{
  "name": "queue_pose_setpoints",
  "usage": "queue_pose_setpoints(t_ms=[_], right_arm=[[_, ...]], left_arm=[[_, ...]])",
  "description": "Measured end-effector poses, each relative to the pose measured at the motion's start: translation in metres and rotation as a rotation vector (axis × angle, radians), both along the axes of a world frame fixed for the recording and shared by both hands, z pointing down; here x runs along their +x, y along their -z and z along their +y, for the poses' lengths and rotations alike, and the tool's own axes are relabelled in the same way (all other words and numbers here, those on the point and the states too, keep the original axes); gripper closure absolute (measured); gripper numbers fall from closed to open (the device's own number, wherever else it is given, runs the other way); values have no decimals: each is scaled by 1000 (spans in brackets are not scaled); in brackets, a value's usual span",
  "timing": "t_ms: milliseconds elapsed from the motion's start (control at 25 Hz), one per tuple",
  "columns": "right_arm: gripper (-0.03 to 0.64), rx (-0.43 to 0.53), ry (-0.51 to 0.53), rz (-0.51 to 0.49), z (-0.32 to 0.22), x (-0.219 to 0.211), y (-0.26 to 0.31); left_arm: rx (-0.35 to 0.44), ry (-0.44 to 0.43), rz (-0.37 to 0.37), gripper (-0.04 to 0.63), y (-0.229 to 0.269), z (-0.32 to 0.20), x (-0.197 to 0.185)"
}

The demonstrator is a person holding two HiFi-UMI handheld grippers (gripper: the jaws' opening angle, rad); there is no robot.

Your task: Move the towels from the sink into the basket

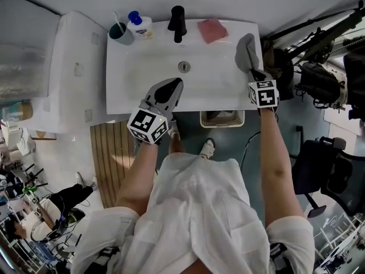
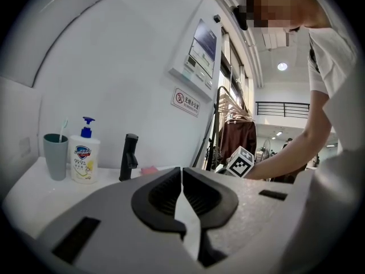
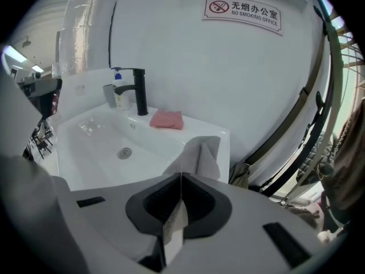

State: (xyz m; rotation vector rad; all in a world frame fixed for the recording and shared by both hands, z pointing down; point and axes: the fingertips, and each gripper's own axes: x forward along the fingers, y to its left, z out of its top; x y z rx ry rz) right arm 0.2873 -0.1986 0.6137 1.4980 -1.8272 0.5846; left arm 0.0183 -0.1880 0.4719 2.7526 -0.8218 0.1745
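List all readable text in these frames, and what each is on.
"无烟办公室 NO SMOKING OFFICE": wall sign, beside a red no-smoking symbol.
"99.9%": label of the soap bottle; the brand logo above it is too blurred to read.
Wall panel: its print is too small to read.

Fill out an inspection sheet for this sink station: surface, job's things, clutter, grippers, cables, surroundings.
Surface: sink, basin bare.
Job's things: grey towel at the right rim; pink towel on the back ledge; basket on the floor below.
Clutter: cup, soap bottle, faucet at the back.
Grippers: left gripper shut, empty; right gripper shut on the grey towel.
Cables: one thin cable on the floor.
Surroundings: dark equipment at right; no-smoking sign.
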Motion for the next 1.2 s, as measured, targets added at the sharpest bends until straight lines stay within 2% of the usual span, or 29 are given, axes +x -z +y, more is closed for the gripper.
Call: queue_pose_setpoints(t_ms=[320,680,1200], right_arm=[[584,129,9,-46,13,-10,56],[584,256,46,-104,59,-25,112],[584,340,118,-234,144,-57,161]], left_arm=[[37,6,12,580,19,17,4],[65,19,25,580,36,49,14],[93,33,32,580,53,93,32]])
